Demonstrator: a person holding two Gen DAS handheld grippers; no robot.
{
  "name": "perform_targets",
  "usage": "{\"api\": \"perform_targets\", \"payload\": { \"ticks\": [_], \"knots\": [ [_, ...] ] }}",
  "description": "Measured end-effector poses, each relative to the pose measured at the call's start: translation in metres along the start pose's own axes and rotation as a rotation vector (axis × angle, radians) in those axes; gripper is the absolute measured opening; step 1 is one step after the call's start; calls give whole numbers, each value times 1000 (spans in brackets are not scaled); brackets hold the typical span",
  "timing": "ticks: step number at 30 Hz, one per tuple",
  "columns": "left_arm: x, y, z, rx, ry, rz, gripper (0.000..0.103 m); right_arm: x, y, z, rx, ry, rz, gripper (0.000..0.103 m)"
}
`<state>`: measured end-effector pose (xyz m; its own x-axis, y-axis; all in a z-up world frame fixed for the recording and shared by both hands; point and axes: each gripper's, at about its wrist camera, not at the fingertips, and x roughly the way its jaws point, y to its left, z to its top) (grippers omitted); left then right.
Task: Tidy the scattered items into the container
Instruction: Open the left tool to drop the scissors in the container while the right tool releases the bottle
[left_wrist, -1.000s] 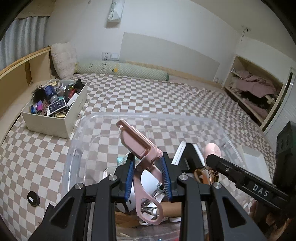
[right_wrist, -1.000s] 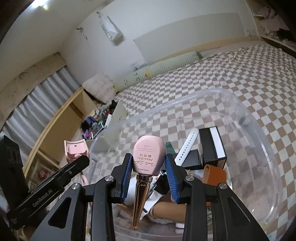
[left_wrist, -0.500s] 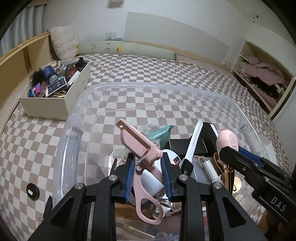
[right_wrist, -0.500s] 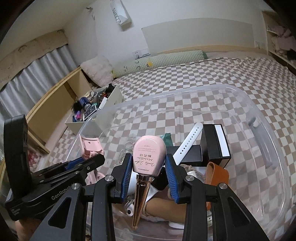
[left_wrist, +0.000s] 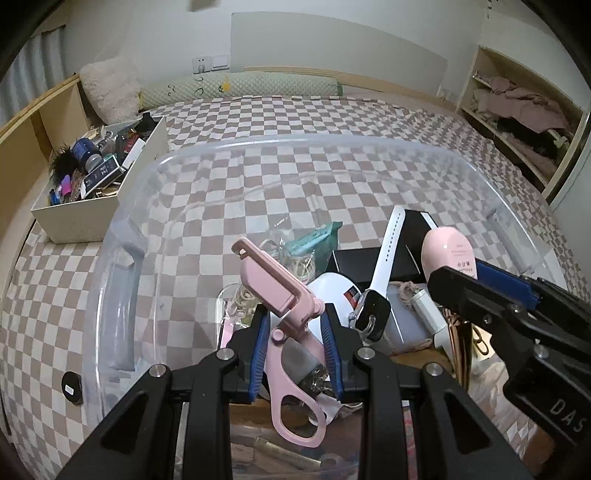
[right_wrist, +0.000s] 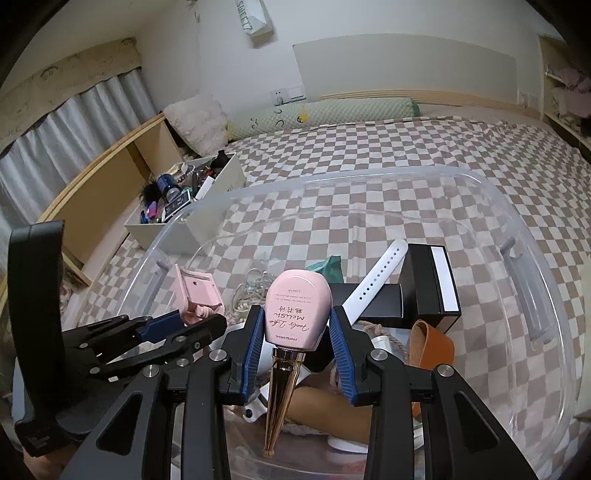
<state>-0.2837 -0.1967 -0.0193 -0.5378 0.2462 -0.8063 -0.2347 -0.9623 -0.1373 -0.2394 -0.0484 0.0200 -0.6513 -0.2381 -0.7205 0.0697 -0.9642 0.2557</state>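
Note:
A clear plastic bin (left_wrist: 122, 280) sits on the checkered bed; its rim also shows in the right wrist view (right_wrist: 532, 266). It holds a white-strapped smartwatch (left_wrist: 380, 280), black boxes (right_wrist: 432, 284), a teal pouch and cords. My left gripper (left_wrist: 295, 328) is shut on a pink phone holder (left_wrist: 273, 280), held over the bin's near side. My right gripper (right_wrist: 297, 328) is shut on a pink tube with a gold cap (right_wrist: 295, 314), held cap down over the bin. Each gripper shows in the other's view, side by side.
A white box (left_wrist: 92, 221) full of small items stands on the bed to the left of the bin. A small black round object (left_wrist: 72, 382) lies on the bed by the bin's left wall. A green bolster and a fluffy pillow lie along the far wall.
Both grippers have moved forward and down over the bin, holding the same items. The bin's contents now fill more of both views.

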Motion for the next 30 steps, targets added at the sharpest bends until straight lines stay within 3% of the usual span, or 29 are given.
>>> {"api": "perform_targets", "payload": {
  "ticks": [8,10,12,26,30],
  "knots": [
    [2,-5,-1,8,21,-7,28,6,3,-2,-20,25,-11,37],
    [3,-6,-1,13,30,-1,33,8,3,-3,-23,31,-9,37],
    [1,-7,-2,21,21,23,52,9,3,-4,-21,36,-11,37],
    [3,-11,-1,65,20,79,53,17,-8,-6,21,83,-54,37],
    [1,-4,0,14,20,55,65,17,-13,-6,34,94,-85,37]
  ]
}}
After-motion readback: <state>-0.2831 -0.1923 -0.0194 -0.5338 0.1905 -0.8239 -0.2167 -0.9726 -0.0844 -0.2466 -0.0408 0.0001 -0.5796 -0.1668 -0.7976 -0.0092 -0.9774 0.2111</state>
